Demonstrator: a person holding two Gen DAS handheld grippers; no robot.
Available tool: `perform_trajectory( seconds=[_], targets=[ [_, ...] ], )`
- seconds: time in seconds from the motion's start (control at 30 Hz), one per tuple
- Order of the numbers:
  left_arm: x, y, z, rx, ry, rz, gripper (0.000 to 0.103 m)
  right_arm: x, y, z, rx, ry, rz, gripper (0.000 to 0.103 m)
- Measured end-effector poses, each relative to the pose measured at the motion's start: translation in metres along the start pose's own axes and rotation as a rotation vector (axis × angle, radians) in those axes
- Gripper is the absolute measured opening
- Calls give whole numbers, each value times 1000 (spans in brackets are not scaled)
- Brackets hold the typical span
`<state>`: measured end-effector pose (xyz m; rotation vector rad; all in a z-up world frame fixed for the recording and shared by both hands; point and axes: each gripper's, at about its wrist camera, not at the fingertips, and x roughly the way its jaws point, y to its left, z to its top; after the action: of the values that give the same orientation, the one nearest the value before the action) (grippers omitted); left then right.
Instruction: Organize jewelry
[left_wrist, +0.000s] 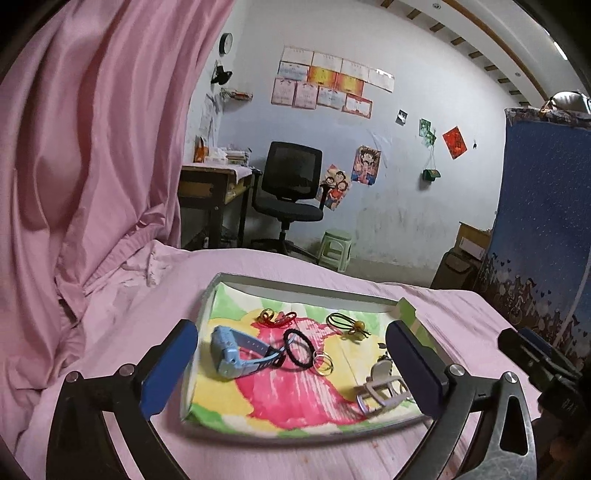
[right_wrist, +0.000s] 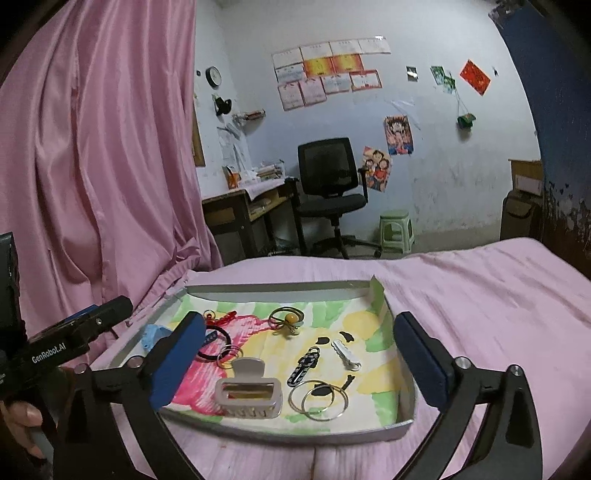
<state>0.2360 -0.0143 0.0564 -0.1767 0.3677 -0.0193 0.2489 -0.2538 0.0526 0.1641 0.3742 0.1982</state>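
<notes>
On a bed (right_wrist: 480, 295) spread with a pink sheet, a shallow grey tray (right_wrist: 400, 430) lined with a pink, yellow and green drawing holds the jewelry, while both pairs of tongs hang just above its near edge. Left tongs (left_wrist: 291, 365) stand wide open with nothing between their blue pads; right tongs (right_wrist: 299, 362) are spread equally wide and grip nothing. No earlier view is given.

Seen from the left wrist, a blue watch (left_wrist: 236, 354) lies on its side at the tray's left, touching a black hair tie (left_wrist: 297, 350), with small metal rings (left_wrist: 323, 363) just beside that. A red cord charm (left_wrist: 277, 318) and a dark green hair tie with a bead (left_wrist: 349, 325) sit towards the far wall.

From the right wrist, a pale hair claw (right_wrist: 249, 391) rests near the front, large hoop earrings (right_wrist: 317, 400) beside it, a black-and-white hair clip (right_wrist: 304, 363) and a white clip (right_wrist: 345, 354) further back. A person's hand (right_wrist: 22, 421) grips the left handle at that view's lower left. Behind the bed stand a pink curtain (left_wrist: 92, 147) and an office chair (left_wrist: 291, 184).
</notes>
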Motion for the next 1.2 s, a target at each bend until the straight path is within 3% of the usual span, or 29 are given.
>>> perform_trajectory(
  seconds=[0.33,0.83,1.2],
  targets=[
    [-56,8,-22,-1,-31,18,102,-58,6,-6,-21,-21,-21,101],
    [-148,0,-53,74,-129,29,103,-131,22,-43,-30,-53,-17,101],
    [-184,6,-80,95,-144,45,103,-176,34,-65,-44,-67,-33,101]
  ],
)
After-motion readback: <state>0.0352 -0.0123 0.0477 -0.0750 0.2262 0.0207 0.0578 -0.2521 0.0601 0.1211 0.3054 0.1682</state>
